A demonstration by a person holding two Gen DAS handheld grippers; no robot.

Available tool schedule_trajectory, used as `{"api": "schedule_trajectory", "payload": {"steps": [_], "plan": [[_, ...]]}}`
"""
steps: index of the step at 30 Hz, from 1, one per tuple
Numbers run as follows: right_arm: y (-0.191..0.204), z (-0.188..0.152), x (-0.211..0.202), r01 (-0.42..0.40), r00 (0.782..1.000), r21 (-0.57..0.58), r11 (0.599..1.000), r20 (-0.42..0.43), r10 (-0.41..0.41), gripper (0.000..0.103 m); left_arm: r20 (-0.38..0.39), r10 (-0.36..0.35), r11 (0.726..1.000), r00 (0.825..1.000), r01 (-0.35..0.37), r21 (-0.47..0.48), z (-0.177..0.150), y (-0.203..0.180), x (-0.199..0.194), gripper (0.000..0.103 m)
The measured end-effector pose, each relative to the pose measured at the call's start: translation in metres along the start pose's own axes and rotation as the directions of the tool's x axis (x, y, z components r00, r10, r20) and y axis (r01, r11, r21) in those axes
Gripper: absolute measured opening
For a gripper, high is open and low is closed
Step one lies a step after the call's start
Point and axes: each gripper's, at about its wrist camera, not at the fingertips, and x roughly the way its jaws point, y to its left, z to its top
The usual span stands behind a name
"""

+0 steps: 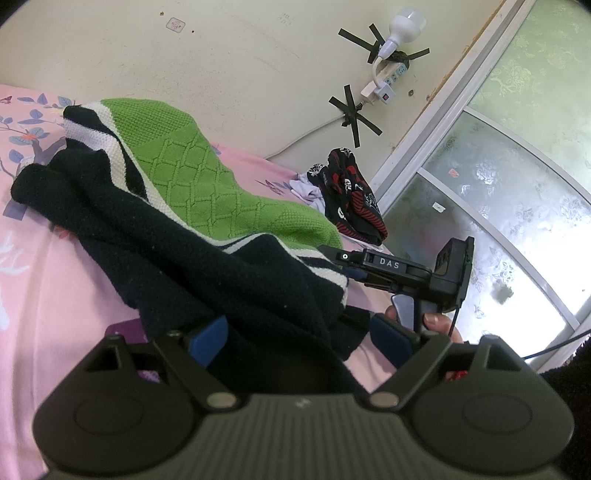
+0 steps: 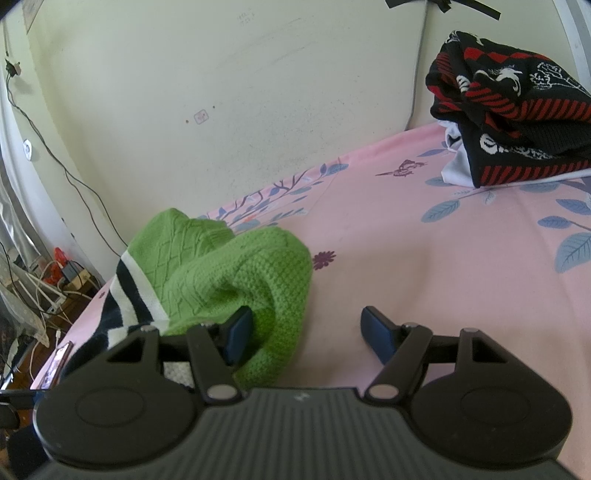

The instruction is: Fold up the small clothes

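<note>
**Both grippers parked at the green-and-black sweater on the pink bed**

So in the left wrist view, bottom of the frame, the left gripper (image 1: 297, 341) has its blue pads spread wide, and the dark navy part of the knit sweater (image 1: 177, 192) drapes right down between them. Can't really tell if either pad is pressing the cloth, it just looks like it's lying in the gap. Just past that, middle right, the right gripper (image 1: 399, 269) comes in sideways with a hand (image 1: 436, 325) on its grip, its tip at the striped edge of the sweater.

From the right wrist view, the right gripper's jaws are wide too. Its left pad (image 2: 240, 334) touches a green fold of the sweater, the right pad (image 2: 376, 332) sits over bare pink sheet (image 2: 406, 240), nothing pinched between them.

The sweater runs from bottom center up to the upper left in the left view: navy, white stripes, then green diamond knit. Farther back, by the wall and window, there's a pile of black-and-red patterned clothes (image 2: 509, 110) on something white. On the wall, a taped-up power strip with a bulb (image 1: 402, 26).
</note>
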Motion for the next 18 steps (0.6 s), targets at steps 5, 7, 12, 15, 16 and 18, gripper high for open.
{"api": "schedule_trajectory", "payload": {"steps": [5,7,12,15,16,18], "plan": [[-0.0002,0.0003,0.0001,-0.001,1.000,0.001,1.000,0.000,0.001,0.067,0.000,0.000,1.000,1.000,0.000,0.000,0.0001,-0.0001,0.0003,0.088],[0.0007,-0.0001,-0.0002,0.000,1.000,0.002,1.000,0.000,0.000,0.067,0.000,0.000,1.000,1.000,0.000,0.000,0.0002,-0.0003,0.0006,0.088],[0.0007,0.0000,-0.0004,-0.002,1.000,0.006,1.000,0.001,0.002,0.067,-0.001,-0.001,1.000,1.000,0.001,0.001,0.0000,-0.0001,0.0012,0.090],[0.0005,0.0001,-0.0003,-0.002,1.000,0.006,1.000,0.001,0.002,0.068,-0.001,-0.001,1.000,1.000,0.001,0.000,0.0000,-0.0003,0.0013,0.090],[0.0004,0.0002,-0.0003,-0.002,1.000,0.006,1.000,0.001,0.002,0.068,-0.001,-0.001,1.000,1.000,0.001,0.000,0.0000,-0.0004,0.0015,0.090],[-0.0006,0.0000,-0.0015,-0.003,1.000,0.009,1.000,0.002,0.003,0.068,-0.001,-0.001,1.000,1.000,0.001,0.000,0.0000,-0.0004,0.0014,0.090]]}}
